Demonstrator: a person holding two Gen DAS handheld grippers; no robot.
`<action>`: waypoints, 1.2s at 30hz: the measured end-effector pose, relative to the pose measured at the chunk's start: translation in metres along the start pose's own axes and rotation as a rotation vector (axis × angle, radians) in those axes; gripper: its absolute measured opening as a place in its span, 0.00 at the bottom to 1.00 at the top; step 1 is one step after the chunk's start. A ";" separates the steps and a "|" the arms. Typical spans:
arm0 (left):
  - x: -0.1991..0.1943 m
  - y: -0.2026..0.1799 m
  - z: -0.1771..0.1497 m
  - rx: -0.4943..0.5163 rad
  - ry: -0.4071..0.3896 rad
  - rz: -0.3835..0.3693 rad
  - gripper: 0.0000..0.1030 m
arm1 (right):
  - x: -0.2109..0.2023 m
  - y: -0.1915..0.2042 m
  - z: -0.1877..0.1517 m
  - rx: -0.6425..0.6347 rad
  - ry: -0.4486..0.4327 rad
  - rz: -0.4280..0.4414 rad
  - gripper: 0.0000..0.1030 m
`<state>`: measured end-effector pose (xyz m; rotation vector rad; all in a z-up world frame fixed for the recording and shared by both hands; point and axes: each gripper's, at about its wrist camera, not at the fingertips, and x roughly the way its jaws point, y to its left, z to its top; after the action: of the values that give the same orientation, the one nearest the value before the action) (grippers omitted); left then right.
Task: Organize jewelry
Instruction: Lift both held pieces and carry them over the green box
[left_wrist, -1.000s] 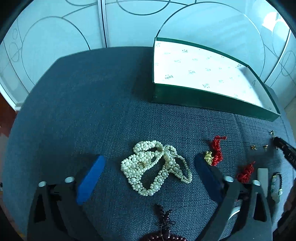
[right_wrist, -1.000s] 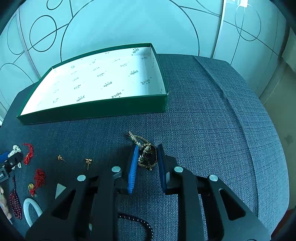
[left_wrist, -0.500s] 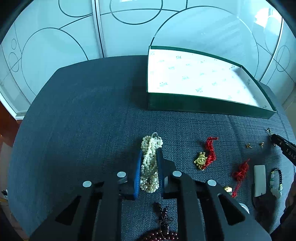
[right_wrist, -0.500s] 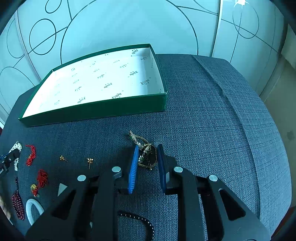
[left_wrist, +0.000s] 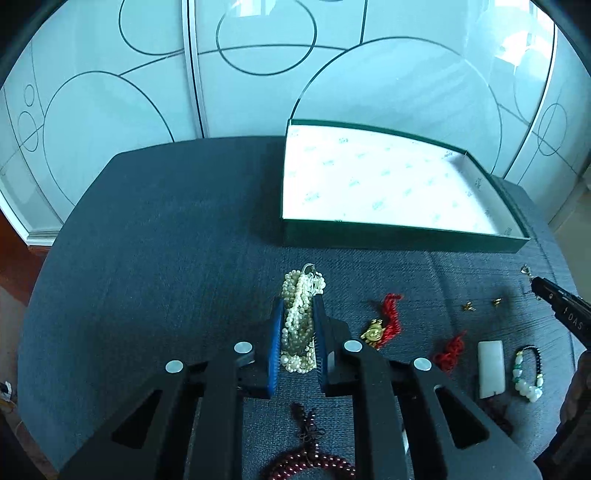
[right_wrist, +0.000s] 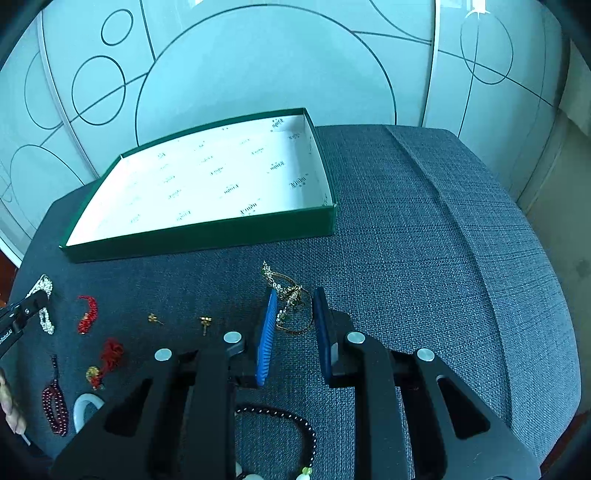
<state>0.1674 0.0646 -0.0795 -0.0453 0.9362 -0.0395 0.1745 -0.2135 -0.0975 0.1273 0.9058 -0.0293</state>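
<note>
My left gripper is shut on the bunched white pearl necklace, held just above the dark blue fabric surface. My right gripper is shut on a gold chain piece with green stones. An open green box with a white printed lining stands ahead of both; it also shows in the right wrist view. The right gripper's tip shows at the right edge of the left wrist view. The left gripper's tip shows at the left edge of the right wrist view.
On the fabric lie red tassel charms, two small gold earrings, a white slab pendant, a jade-and-black bracelet, dark red beads and a black bead bracelet. White cabinet doors stand behind.
My left gripper closed around the pearl necklace, bunching it between the pads, and rose with it. My right gripper stayed shut on the gold chain piece and lifted slightly.
</note>
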 end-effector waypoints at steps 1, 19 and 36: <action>-0.003 -0.001 0.001 0.001 -0.005 -0.003 0.15 | -0.002 0.000 0.001 0.001 -0.003 0.003 0.20; -0.023 -0.036 0.068 0.044 -0.088 -0.052 0.15 | -0.045 0.027 0.076 -0.023 -0.145 0.073 0.20; 0.083 -0.042 0.104 0.029 -0.009 -0.025 0.15 | 0.066 0.028 0.103 -0.012 0.007 0.024 0.20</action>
<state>0.2998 0.0209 -0.0819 -0.0304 0.9262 -0.0758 0.2979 -0.1970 -0.0834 0.1276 0.9113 -0.0008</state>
